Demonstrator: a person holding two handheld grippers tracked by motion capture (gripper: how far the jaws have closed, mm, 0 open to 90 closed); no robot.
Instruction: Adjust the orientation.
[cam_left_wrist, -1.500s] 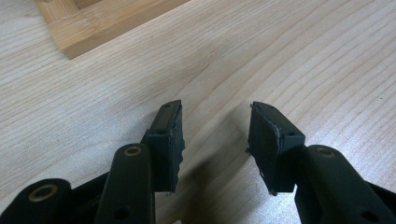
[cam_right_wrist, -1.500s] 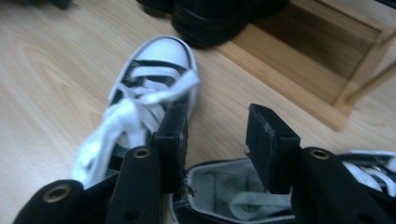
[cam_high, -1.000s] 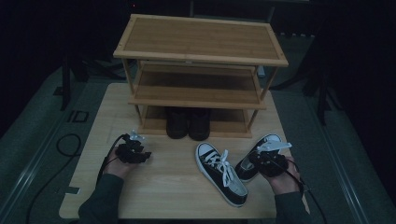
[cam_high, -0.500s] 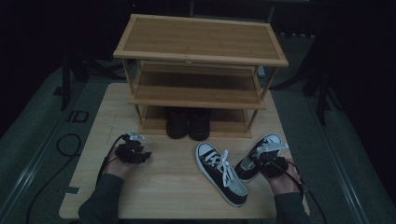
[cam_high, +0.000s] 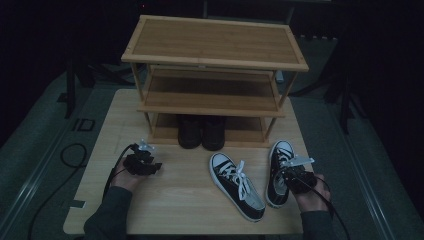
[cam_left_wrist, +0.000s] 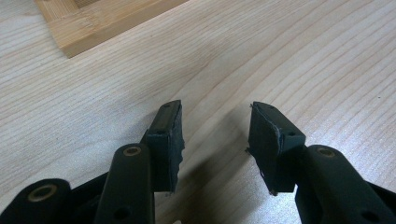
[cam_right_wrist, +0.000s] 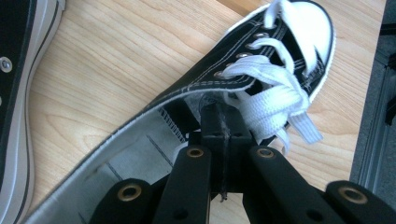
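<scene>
right gripper clamped on sneaker tongue near table edge, left gripper open

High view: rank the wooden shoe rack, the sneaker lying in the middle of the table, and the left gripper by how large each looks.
1. Wooden shoe rack, by far the largest.
2. Middle sneaker.
3. Left gripper, smallest.

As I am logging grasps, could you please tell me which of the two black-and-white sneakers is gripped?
The right-hand sneaker, nearest the table's right edge: the right gripper has its jaws shut on it. The middle sneaker lies free.
</scene>
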